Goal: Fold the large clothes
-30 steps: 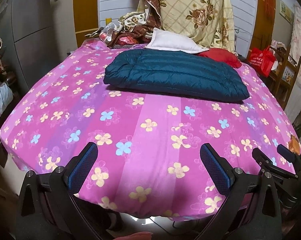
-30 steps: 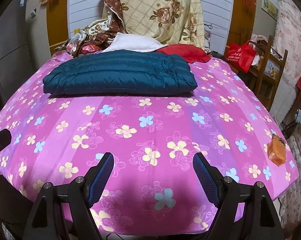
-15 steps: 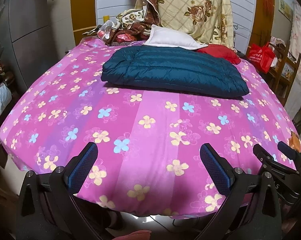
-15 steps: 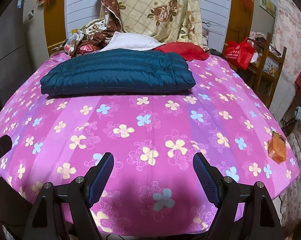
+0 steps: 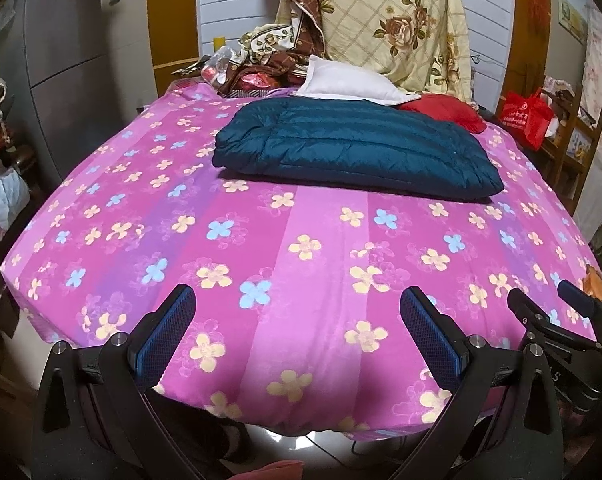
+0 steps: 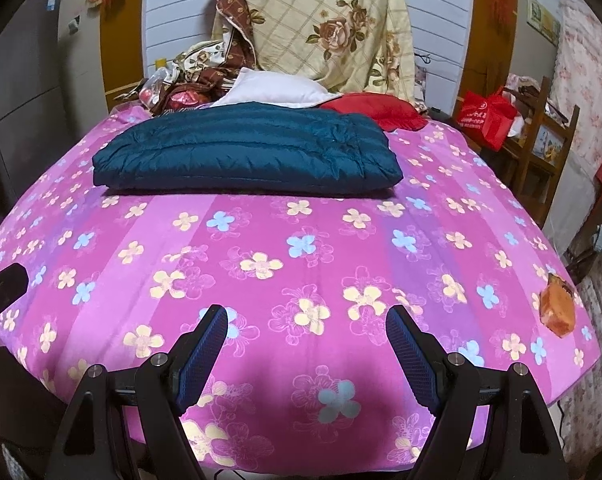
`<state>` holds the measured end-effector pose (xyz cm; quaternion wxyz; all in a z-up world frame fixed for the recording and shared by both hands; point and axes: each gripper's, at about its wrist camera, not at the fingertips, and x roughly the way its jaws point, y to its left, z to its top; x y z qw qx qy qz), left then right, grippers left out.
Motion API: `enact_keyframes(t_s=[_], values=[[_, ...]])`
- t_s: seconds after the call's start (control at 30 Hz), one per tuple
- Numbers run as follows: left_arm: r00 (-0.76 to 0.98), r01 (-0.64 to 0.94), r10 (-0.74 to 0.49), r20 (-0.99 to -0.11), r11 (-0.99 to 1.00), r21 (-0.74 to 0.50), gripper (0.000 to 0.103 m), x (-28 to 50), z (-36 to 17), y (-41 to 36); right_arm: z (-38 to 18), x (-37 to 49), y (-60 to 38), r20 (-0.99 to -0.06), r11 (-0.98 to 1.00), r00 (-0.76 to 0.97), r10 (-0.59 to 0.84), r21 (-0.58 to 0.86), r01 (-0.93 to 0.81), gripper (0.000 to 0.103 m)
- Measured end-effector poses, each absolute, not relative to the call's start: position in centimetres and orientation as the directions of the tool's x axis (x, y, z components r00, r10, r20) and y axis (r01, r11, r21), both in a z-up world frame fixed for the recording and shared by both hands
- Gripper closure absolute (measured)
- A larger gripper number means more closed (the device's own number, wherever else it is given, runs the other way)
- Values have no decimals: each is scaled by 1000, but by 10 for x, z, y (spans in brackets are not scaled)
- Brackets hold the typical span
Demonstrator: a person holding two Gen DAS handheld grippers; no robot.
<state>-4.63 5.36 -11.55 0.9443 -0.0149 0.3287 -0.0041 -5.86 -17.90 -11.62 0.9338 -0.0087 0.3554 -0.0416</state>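
Well ahead of my left gripper (image 5: 297, 332) and right gripper (image 6: 307, 350), both wide open and empty, lies the folded teal jacket (image 5: 353, 148), best reached level.

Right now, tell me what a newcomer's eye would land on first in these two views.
First the bright pink flowered bedsheet filling both views, and the folded dark teal down jacket lying flat toward its far end. Behind it sit a white pillow and a red cushion. Both hand-held grippers, left and right, hang open near the bed's near edge.
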Motion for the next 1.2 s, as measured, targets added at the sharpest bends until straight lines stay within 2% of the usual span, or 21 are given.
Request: enact_keyframes(t_s=[0.4,1.2], values=[[766,45,-50,-641,999,-23,1,-46,-123,40,-121,-57,-182,-674,996,734,-87,-43,79,24],[738,34,-46,-673,999,-31,1,-39,-133,40,-130,-54,-180,-694,996,715,-83,-44,73,24]])
